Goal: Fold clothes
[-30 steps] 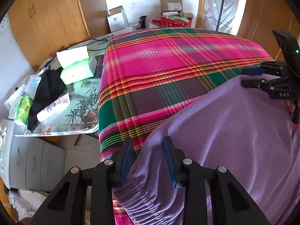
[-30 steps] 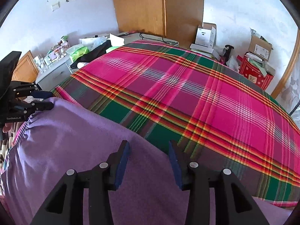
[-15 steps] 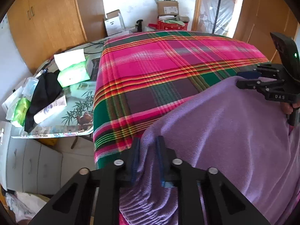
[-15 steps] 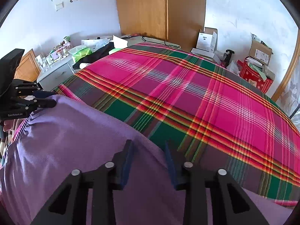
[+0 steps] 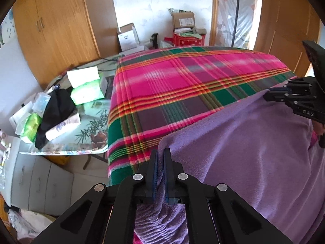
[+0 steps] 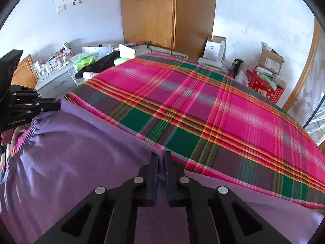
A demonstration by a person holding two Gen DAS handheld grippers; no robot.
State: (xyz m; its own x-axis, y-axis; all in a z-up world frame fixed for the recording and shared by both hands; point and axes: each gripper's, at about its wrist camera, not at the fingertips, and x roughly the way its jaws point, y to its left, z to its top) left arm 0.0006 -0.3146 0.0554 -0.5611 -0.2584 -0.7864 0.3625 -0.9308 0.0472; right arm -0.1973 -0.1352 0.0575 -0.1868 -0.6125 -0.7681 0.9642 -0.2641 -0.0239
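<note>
Nearest to the left wrist camera, the left tool (image 5: 160, 153) has just closed its jaws on the edge of the purple garment (image 5: 254, 152); the 2 blue pads (image 5: 155, 168) press a fold of the fleece between them, with almost no gap. In the right wrist view the right tool (image 6: 161, 156) has also just been closing, and its jaws now pinch the far edge of the same purple garment (image 6: 67, 148), the fabric caught between the dark fingers.

The garment lies on the near part of the bed, on top of the plaid blanket (image 5: 182, 89), and it is stretched between the 2 tools. Its edge with the gathered hem is by the left tool. Each camera sees the other tool at the side of its picture, with a little of a hand (image 5: 320, 129) below it.

Beyond the garment, the pink, green and purple plaid blanket (image 6: 203, 105) covers the rest of the bed. Beside the bed stands a counter (image 5: 89, 130) with green tissue packs (image 5: 87, 94) and a black cloth (image 5: 54, 111). Farther back are a wooden wardrobe (image 6: 168, 14), cardboard boxes (image 5: 182, 20) and a red box (image 6: 264, 87) by the wall.
</note>
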